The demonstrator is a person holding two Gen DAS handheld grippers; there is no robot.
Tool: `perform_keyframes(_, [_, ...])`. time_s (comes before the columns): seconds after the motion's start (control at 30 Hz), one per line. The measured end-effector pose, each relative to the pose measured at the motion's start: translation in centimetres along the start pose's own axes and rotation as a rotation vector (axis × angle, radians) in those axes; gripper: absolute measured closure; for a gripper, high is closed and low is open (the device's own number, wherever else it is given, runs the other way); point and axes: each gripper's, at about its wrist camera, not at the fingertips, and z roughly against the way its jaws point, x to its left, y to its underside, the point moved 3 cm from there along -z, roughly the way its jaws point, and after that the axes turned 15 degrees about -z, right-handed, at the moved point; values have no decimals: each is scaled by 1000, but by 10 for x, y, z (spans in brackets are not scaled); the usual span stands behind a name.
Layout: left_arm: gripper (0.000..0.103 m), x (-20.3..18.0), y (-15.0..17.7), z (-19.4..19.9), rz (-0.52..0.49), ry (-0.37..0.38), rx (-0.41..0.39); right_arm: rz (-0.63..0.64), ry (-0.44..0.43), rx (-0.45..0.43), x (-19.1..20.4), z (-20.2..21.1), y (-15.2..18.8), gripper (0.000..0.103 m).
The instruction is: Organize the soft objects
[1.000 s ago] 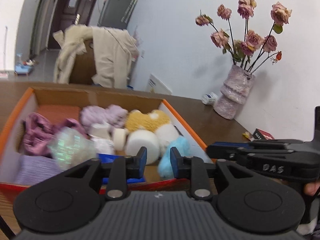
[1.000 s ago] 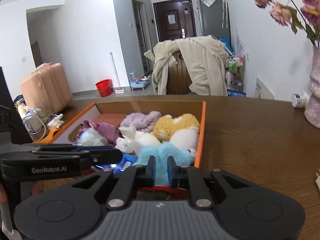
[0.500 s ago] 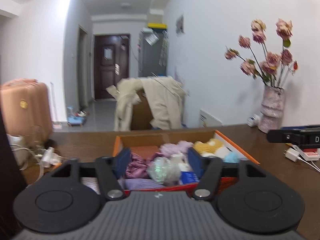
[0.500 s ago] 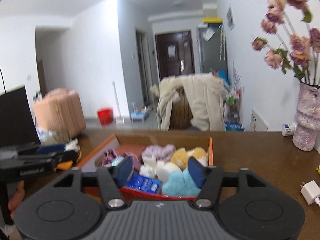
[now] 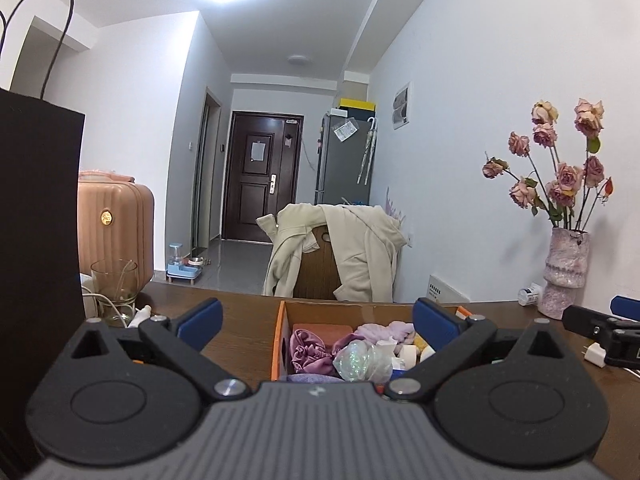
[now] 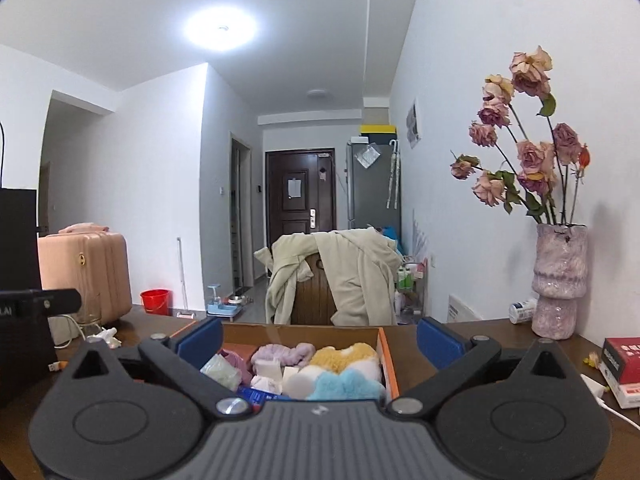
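An orange-rimmed cardboard box stands on the brown table, full of soft things. Among them are a purple cloth, a shiny wrapped bundle and a lilac fluffy piece. The right wrist view shows the box with a yellow plush and a blue plush at its near right. My left gripper hovers level before the box, jaws opening wide, nothing between them. My right gripper does the same beside it, also empty.
A vase of dried roses stands at the right by the wall, with a small bottle and a red box near it. A black bag and a glass stand at the left. A coat-draped chair is behind the table.
Both grippers went from nearly shut to wide open. Both drew back from the box and tilted up, so the box looks smaller and lower.
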Motion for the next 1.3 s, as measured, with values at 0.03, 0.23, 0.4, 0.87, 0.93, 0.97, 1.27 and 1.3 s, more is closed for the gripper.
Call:
perform_keyframes(0.03, [0,-1,-1,4,-3,1,-2,-2,3,-1,0,3,1,0])
perform_keyframes(0.23, [0,-4,3,29,-3,15,1,-12,14,-2,5,28,3,0])
perform_keyframes(0.4, [0,-11,11,64,-42,13,35,-2,18,-8,13,61,5,0])
perform_keyframes(0.87, [0,-31,50,208,-62,19,3,20,25,69,27,204,59,0])
perform_keyframes(0.93, [0,-36,57,219,-79,2,6,-21,40,77,28,223,68,0])
perform_keyframes(0.97, [0,-36,60,222,-86,-3,7,-39,32,93,28,230,73,0])
perform_keyframes(1.27, [0,-32,58,224,-75,-10,2,-50,9,93,32,236,74,0])
perform_keyframes(1.3, [0,-32,58,224,-75,-10,3,-50,6,101,33,236,75,0])
